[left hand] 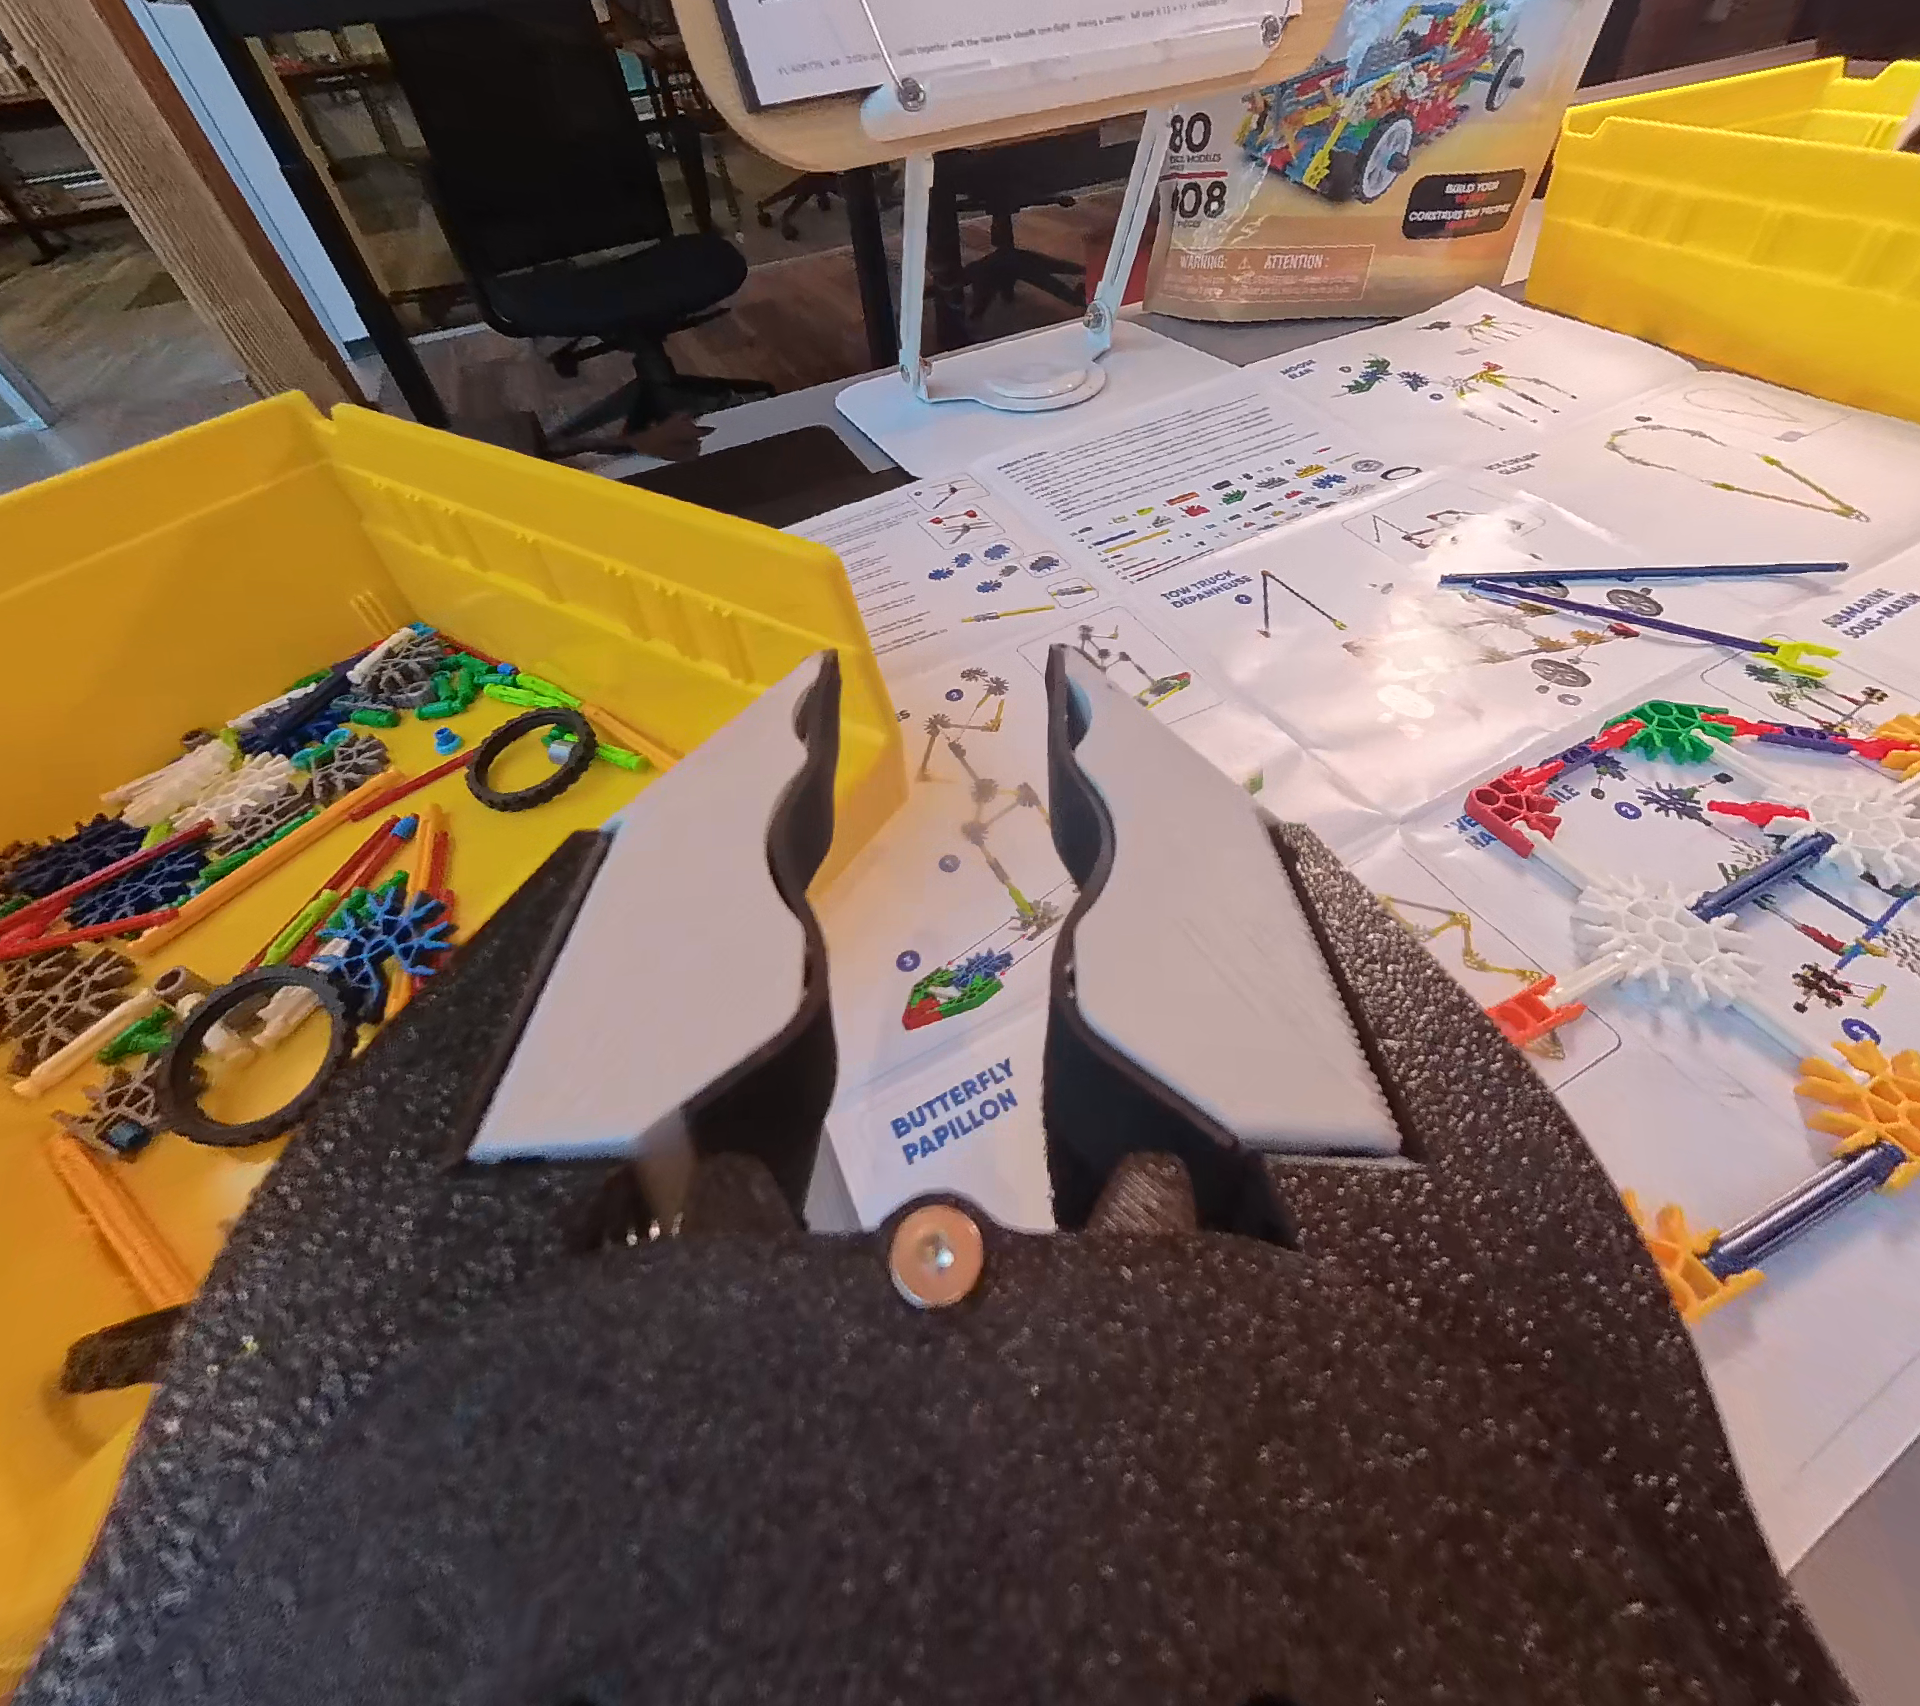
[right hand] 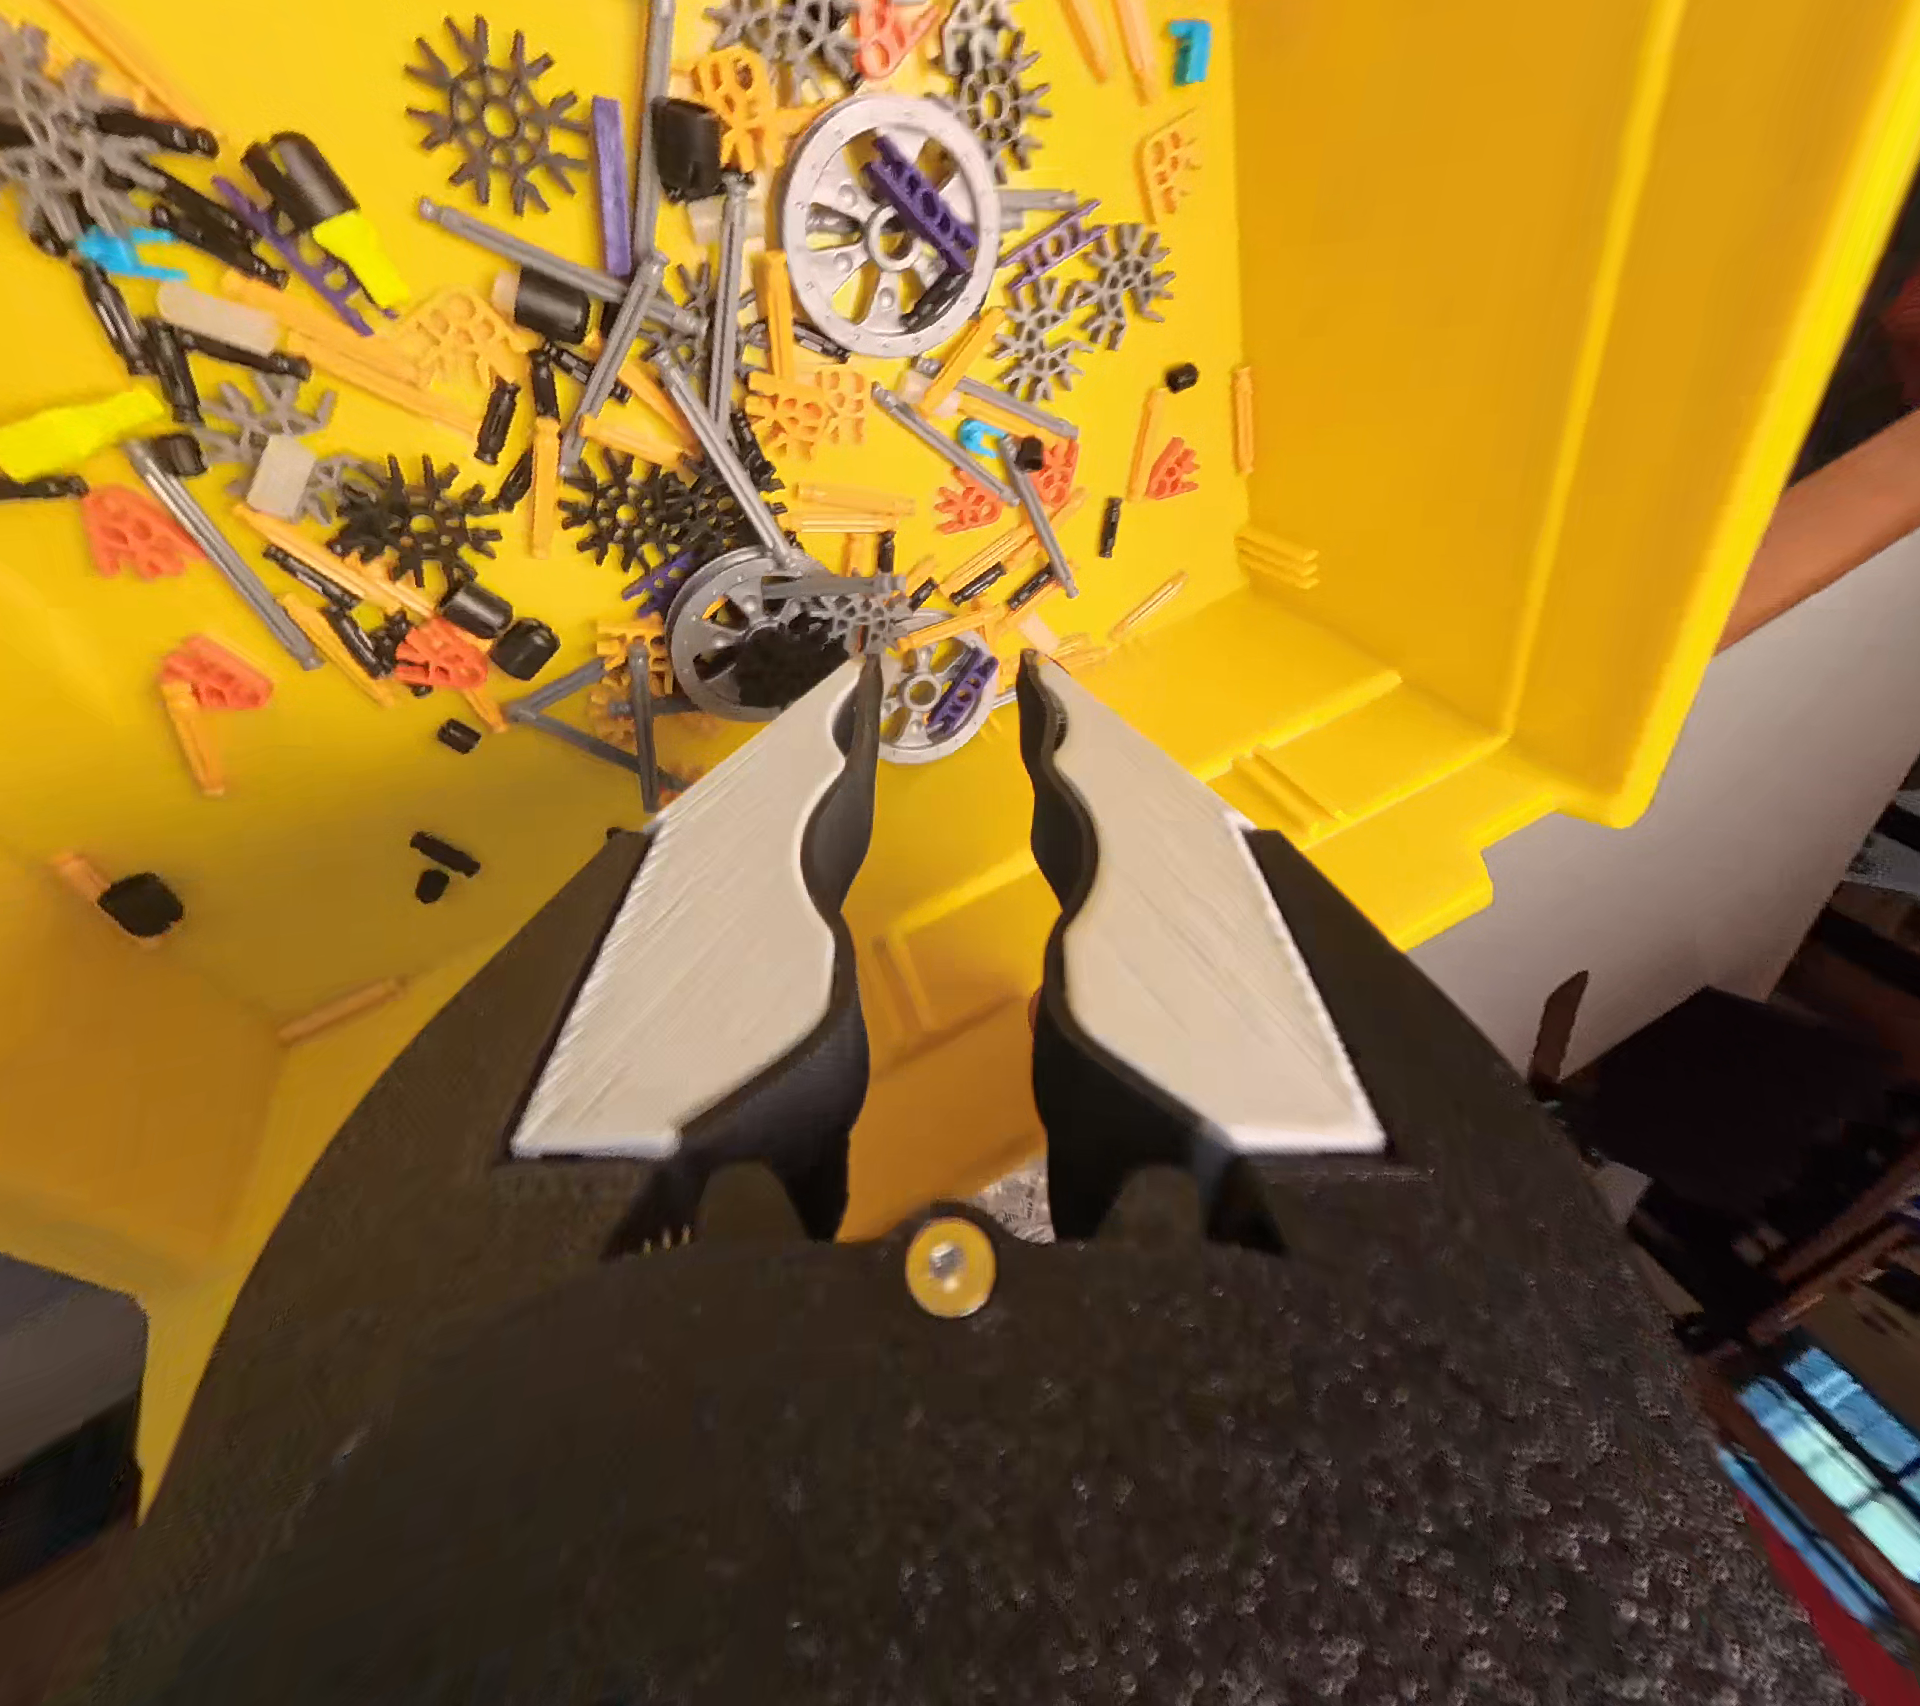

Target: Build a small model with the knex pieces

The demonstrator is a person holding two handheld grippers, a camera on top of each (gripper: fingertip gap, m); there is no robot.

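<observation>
The right gripper [right hand: 943,669] hangs low inside a yellow bin [right hand: 1455,306], jaws parted and empty, tips just above a small grey wheel [right hand: 925,700] near the bin's right corner. Beside it lie a darker wheel [right hand: 743,643], grey and black snowflake connectors, orange wedges, grey and yellow rods, and a larger spoked wheel [right hand: 888,222] farther in.

The left gripper [left hand: 940,669] hovers over the instruction sheet [left hand: 1299,534] on the table, jaws apart, holding nothing. At the table's left edge a second bin [left hand: 520,513] holds rods, connectors and black tyres [left hand: 530,757]. A half-built model [left hand: 1714,877] rests on the sheet's right side.
</observation>
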